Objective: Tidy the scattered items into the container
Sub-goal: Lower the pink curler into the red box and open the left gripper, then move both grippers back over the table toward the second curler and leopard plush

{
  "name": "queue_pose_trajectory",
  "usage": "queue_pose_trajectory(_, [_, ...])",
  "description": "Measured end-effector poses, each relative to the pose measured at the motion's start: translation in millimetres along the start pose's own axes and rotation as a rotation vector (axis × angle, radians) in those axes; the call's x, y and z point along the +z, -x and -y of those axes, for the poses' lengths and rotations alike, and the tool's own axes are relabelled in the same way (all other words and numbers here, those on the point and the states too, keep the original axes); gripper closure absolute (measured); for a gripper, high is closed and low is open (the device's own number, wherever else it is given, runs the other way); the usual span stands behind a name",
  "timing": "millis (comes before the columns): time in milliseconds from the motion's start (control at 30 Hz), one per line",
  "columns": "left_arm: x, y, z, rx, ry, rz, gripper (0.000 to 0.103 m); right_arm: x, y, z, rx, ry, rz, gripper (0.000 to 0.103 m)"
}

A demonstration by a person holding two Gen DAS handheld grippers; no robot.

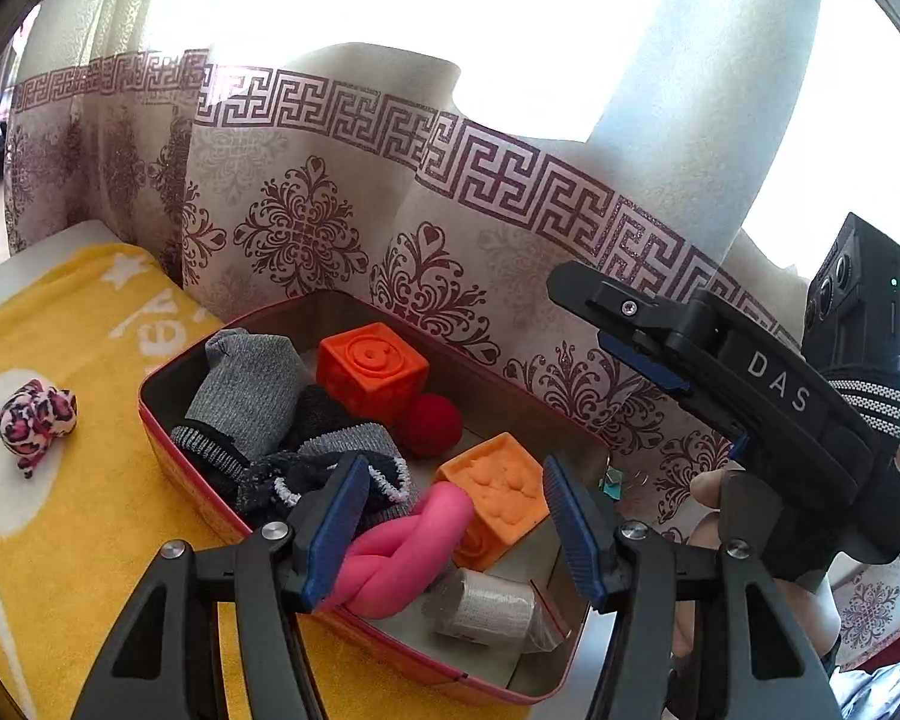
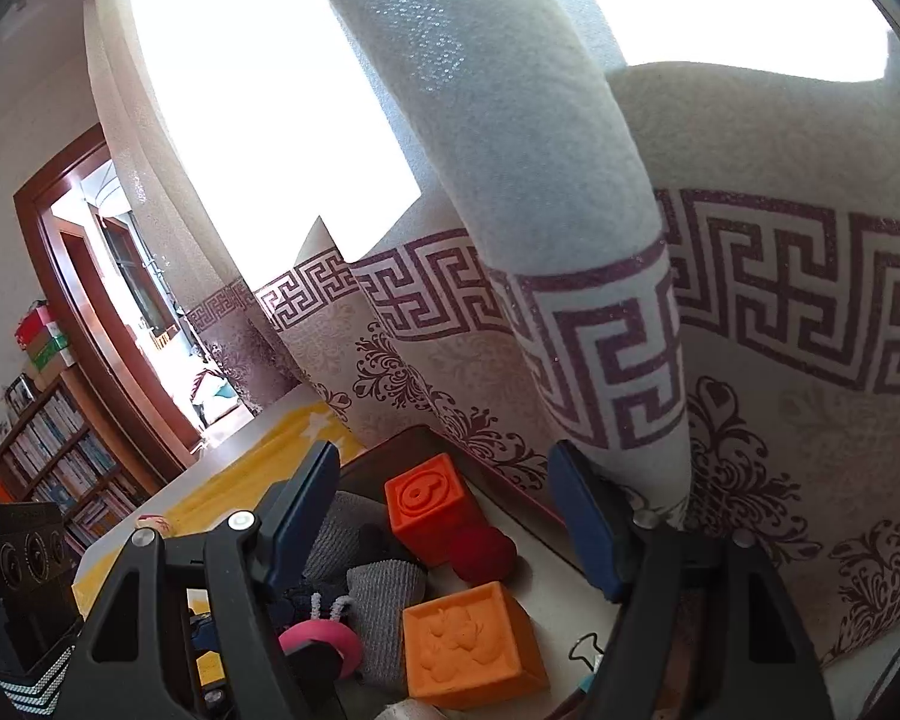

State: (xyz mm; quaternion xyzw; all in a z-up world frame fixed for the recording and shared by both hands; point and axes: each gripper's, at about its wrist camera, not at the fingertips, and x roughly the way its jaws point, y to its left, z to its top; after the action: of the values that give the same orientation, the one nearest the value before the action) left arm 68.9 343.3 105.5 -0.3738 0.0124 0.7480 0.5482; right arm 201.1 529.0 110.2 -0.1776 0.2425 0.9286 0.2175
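Plush toy [image 1: 35, 414] lies well left of tin [image 1: 174, 462], outside it. Left gripper [image 1: 456, 525] nearer; right gripper [image 2: 444, 516] over tin. Both jaws wide, empty.

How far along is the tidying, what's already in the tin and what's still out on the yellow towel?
Mostly done. The red tin already holds the socks, two orange blocks, a red ball, the pink twisted toy and a white roll. Both the left gripper and right gripper are open and carrying nothing. The pink spotted plush still lies on the yellow towel.
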Motion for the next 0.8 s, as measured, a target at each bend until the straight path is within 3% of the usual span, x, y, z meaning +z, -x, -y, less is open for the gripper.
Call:
queue_pose_trajectory(100, [3,16,-12,0.023,0.043,0.039,0.031,-3,0,-4,0.005,0.004,-0.002,0.025])
queue_pose_trajectory(267, [5,44,-39,0.116,0.106,0.09,0.03,-8,0,-13,0.021,0.021,-0.013,0.025])
queue_pose_trajectory(433, [-9,78,-76,0.305,0.139,0.135,0.025,-16,1,-32,0.058,0.058,-0.032,0.025])
queue_pose_trajectory(467, [-14,86,-85,0.343,0.146,0.145,0.017,-19,0,-38,0.07,0.073,-0.041,0.024])
queue_pose_trajectory(500, [-19,94,-94,0.376,0.157,0.155,0.015,-22,-2,-46,0.083,0.091,-0.052,0.024])
queue_pose_trajectory(800, [-68,162,-187,0.588,0.332,0.134,0.015,-58,-28,-141,0.248,0.292,-0.191,0.022])
